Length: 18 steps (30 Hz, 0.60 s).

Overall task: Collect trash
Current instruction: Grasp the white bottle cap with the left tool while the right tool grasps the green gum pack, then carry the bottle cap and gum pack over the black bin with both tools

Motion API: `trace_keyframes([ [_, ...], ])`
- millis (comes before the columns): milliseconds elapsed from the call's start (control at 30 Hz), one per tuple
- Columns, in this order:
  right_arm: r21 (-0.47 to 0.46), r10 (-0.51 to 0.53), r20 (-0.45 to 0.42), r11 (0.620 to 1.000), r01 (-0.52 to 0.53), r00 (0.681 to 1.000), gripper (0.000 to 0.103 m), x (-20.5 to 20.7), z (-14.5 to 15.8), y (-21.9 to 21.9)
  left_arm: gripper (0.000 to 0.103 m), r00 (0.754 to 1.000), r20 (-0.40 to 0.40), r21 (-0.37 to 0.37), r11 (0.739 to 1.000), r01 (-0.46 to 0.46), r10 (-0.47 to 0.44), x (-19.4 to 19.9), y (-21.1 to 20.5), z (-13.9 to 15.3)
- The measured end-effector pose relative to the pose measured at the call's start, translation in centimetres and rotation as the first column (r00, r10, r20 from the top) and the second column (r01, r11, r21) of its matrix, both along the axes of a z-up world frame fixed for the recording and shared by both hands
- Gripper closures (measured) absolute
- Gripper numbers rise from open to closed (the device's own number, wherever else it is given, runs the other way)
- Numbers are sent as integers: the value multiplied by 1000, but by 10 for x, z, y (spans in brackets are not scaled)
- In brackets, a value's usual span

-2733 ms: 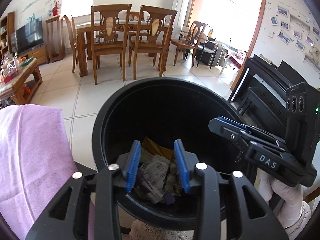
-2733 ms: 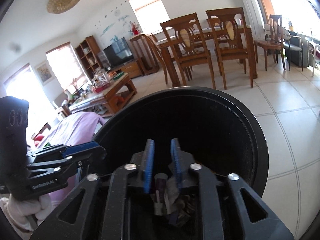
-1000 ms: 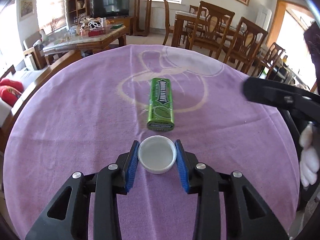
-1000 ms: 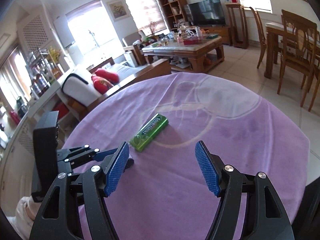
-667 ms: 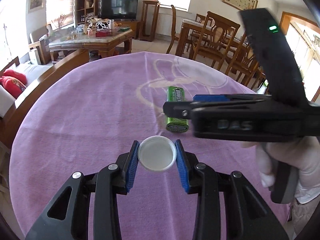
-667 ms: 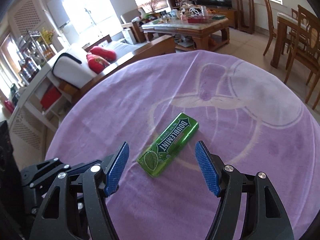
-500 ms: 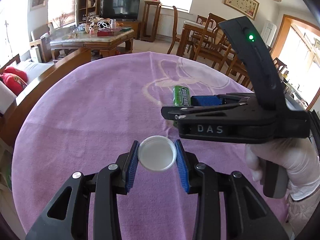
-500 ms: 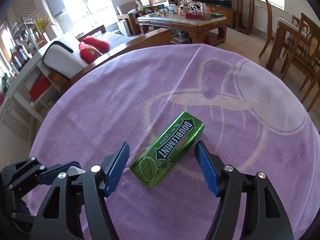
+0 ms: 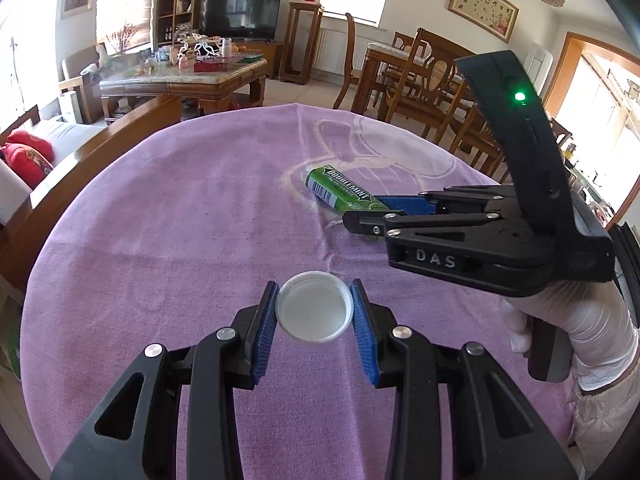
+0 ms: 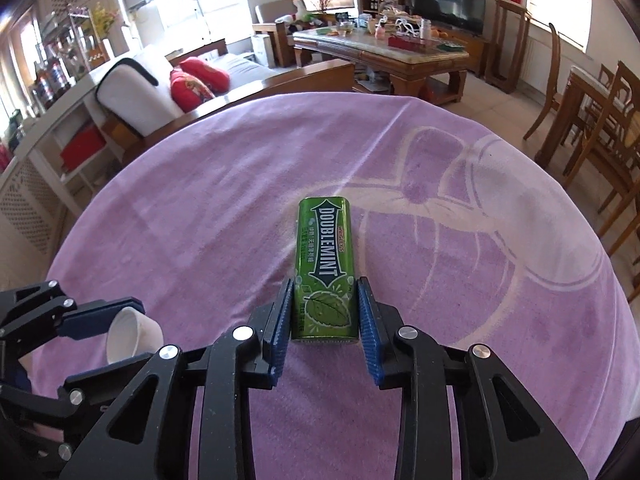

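The right tool (image 10: 323,312) has just closed on the near end of the green gum pack (image 10: 323,268), lying on the purple table (image 10: 200,220). The left tool (image 9: 313,312), nearer than the pack, pinches a white cap (image 9: 314,312) by its rim. Both look light, stiff and probably slick, so grip their side walls squarely.

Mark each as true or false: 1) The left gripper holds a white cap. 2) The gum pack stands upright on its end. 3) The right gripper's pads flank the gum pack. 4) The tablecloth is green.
1) True: the left gripper is closed on the white cap.
2) False: the gum pack lies flat on the purple tablecloth.
3) True: the right gripper has just been closing, its pads against the pack's near end.
4) False: the cloth is purple; the pack is green.
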State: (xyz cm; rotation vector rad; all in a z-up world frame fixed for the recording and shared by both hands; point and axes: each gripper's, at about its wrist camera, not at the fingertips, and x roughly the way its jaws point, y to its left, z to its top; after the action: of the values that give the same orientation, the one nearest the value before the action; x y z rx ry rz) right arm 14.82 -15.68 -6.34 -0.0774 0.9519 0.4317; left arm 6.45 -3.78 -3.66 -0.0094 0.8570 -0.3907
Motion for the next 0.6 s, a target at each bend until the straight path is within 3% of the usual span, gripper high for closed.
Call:
trace_keyframes([
  [167,114,-19,40,993,14,999,72,-21,24,-28,67,999,41,-17,1000,22,-22,-7,-9,14],
  [333,235,-67,145,971,31,987,72,-60,63,-70,67,988,138,-35,997,68,-62,-17,-39,40],
  [600,319,-202,294,942,104,934,72,-129,101,-162,67,954,246,-53,981,188,-170,-41,-110,65],
])
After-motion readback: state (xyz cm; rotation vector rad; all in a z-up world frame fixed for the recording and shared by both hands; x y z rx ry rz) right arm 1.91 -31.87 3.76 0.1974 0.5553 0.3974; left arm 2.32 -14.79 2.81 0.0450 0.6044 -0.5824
